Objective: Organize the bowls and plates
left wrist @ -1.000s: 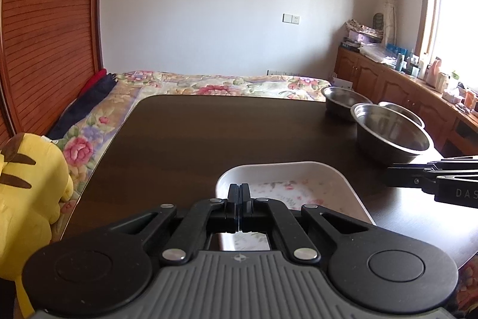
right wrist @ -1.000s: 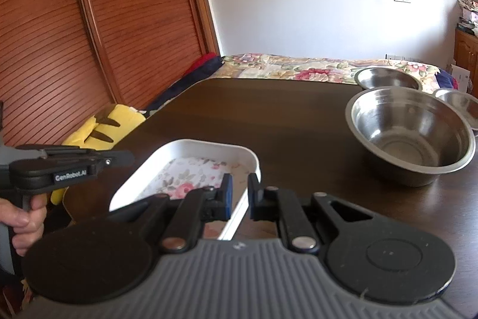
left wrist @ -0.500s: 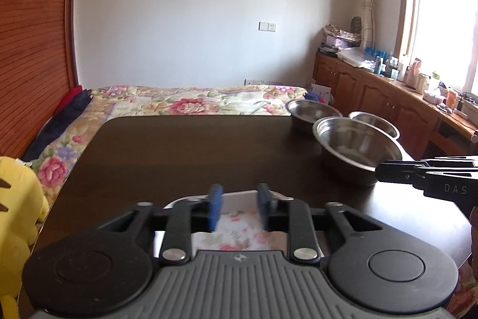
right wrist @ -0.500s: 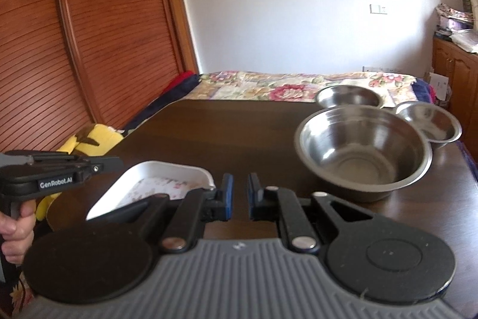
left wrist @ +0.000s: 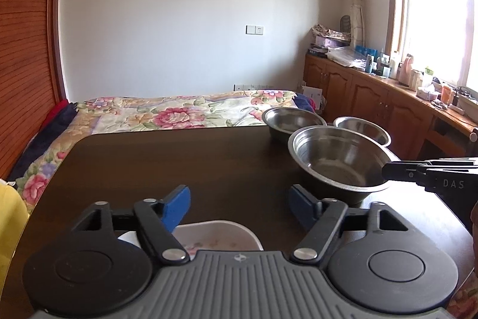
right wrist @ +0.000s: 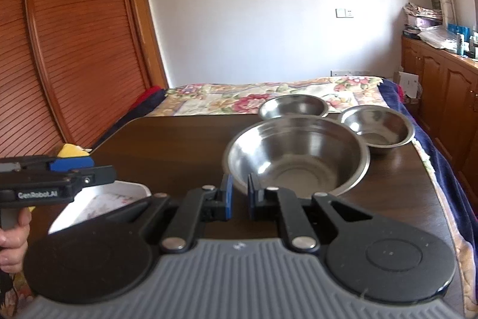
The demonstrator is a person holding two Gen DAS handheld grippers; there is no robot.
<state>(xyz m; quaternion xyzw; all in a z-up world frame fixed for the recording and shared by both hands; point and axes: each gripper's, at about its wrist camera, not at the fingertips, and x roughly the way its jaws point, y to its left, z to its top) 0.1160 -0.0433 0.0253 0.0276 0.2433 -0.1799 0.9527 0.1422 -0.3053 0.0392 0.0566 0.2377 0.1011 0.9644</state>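
A white dish (left wrist: 215,233) with a flower print lies on the dark table (left wrist: 179,163), just under my left gripper (left wrist: 239,205). The left jaws are opening and nothing is between the blue pads (left wrist: 176,207). A large steel bowl (right wrist: 295,157) stands right in front of my right gripper (right wrist: 239,196), which is shut on nothing. Two smaller steel bowls (right wrist: 294,106) (right wrist: 378,124) sit behind the large one. From the right wrist, the left gripper (right wrist: 89,171) shows at the left above the dish (right wrist: 101,199). The left wrist view shows the right gripper (left wrist: 391,171) beside the large bowl (left wrist: 337,160).
A bed with a floral cover (left wrist: 179,112) lies past the table's far edge. Louvred wooden doors (right wrist: 59,50) fill the left side. Cluttered wooden cabinets (left wrist: 373,100) run under the window on the right. A yellow plush toy (right wrist: 71,151) sits by the table's left edge. A hand (right wrist: 12,238) grips the left handle.
The left jaws have gone from shut to wide apart, and the white dish has sunk to the bottom of that view. The right view has swung from the dish toward the large bowl.
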